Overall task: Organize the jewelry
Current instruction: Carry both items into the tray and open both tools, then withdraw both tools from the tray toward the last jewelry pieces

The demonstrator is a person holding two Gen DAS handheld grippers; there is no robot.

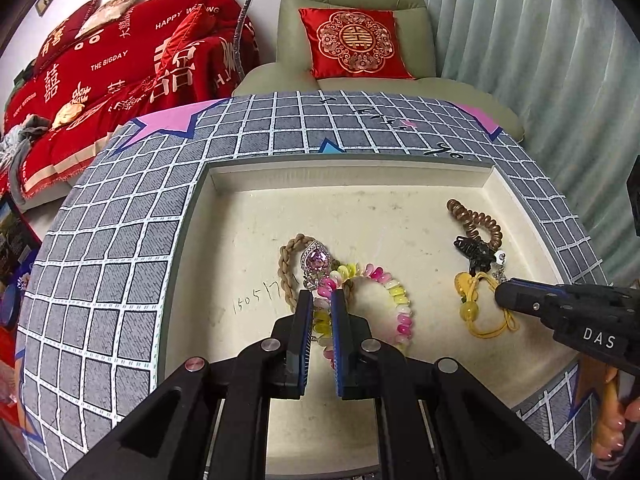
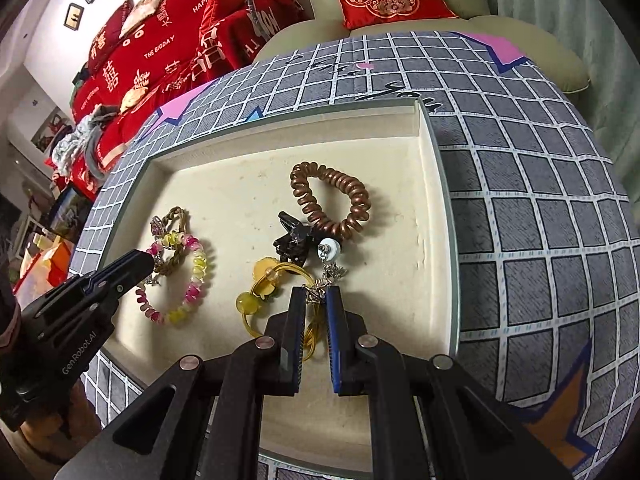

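Observation:
A cream tray [image 1: 348, 165] on the checked table holds the jewelry. My left gripper [image 1: 321, 301] is shut on the pink-and-yellow bead bracelet [image 1: 400, 300], pinching its left side. Just behind it lie a braided tan hair tie [image 1: 285, 268] and a pink heart gem [image 1: 316, 260]. My right gripper [image 2: 315, 297] is shut on the silver chain of a pearl earring [image 2: 330, 249], with a yellow cord bracelet [image 2: 250, 302] running under its fingers. A black claw clip [image 2: 294, 238] and a brown spiral hair tie [image 2: 332, 196] lie beyond. Each gripper shows in the other's view: right [image 1: 500, 294], left [image 2: 150, 264].
The grey checked cloth [image 1: 120, 240] surrounds the tray on all sides. A green armchair with a red cushion [image 1: 356, 44] stands behind the table, red bedding [image 1: 120, 60] to the left, a curtain [image 1: 540, 60] to the right. A person's hand [image 1: 612, 424] holds the right gripper.

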